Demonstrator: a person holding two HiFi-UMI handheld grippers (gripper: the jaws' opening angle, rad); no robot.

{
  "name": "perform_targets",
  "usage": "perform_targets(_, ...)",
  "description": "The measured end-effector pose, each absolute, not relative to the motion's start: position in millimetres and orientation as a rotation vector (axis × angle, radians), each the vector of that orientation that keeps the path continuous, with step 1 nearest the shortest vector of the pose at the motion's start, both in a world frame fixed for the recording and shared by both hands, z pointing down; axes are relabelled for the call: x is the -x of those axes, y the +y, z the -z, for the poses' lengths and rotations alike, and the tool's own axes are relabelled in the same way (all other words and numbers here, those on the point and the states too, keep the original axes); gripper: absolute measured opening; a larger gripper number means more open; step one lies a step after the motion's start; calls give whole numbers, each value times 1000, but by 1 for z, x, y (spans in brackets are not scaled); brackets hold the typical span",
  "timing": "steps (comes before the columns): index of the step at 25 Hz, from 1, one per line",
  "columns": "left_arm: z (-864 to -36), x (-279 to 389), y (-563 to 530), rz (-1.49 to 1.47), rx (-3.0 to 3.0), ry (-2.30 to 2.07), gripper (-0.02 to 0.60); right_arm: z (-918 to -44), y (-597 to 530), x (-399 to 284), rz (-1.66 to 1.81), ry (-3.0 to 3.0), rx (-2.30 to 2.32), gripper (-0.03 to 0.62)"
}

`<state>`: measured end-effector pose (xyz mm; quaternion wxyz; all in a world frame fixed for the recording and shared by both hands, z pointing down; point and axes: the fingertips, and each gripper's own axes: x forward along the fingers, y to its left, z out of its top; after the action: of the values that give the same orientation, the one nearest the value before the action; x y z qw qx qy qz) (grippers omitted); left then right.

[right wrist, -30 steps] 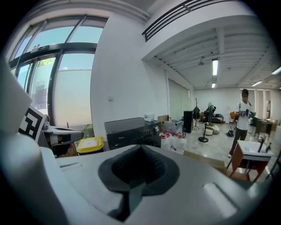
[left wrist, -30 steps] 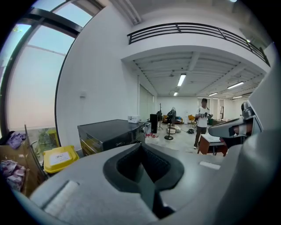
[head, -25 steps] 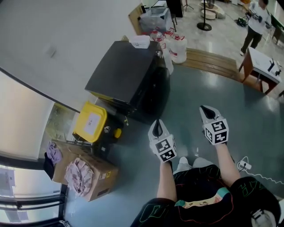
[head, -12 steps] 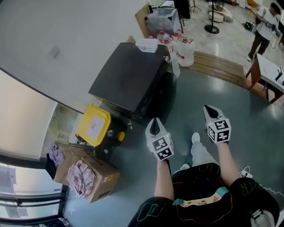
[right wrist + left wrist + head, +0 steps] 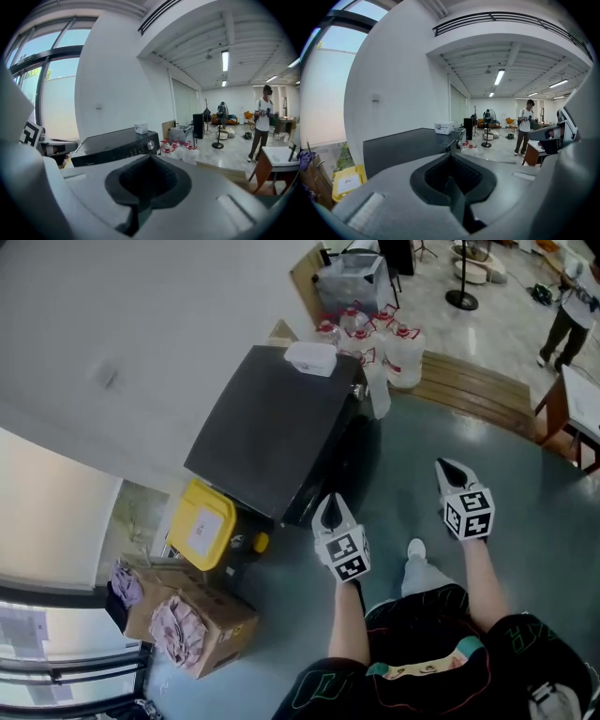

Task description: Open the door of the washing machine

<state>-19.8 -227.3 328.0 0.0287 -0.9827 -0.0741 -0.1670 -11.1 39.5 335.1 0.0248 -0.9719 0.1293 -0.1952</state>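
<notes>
Looking steeply down on a black washer [image 5: 272, 432] set against a white wall, with a small white box [image 5: 310, 357] on the far edge of its top. Facing its dark front, the door not made out from above and hidden behind the gripper bodies in both gripper views. Holding the left gripper [image 5: 329, 506] clenched, jaws pressed together on nothing, tip aimed at the washer's near front corner and close to it, contact impossible to tell. Holding the right gripper [image 5: 451, 471] likewise clenched and empty, out to the right over the grey floor [image 5: 525, 512], apart from the washer. Catching, in the right gripper view, a round knob [image 5: 151, 145] on the control strip along the washer's top front edge. Flanked on the left by a yellow bin [image 5: 202, 523] just beside the washer, then a cardboard box [image 5: 225, 624] stuffed with cloth [image 5: 173, 620]. Backed by white jugs [image 5: 403, 345] with red caps and a wooden bench [image 5: 473, 385] beside them. Sharing the room with another person [image 5: 570, 298], far off at the top right.
</notes>
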Motion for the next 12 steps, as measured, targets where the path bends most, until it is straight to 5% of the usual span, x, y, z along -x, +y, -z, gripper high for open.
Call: perform_targets(12, -361, -62, -189, 606, 2937, -200, 11, -366, 77, -95, 705, 496, 2976, 3)
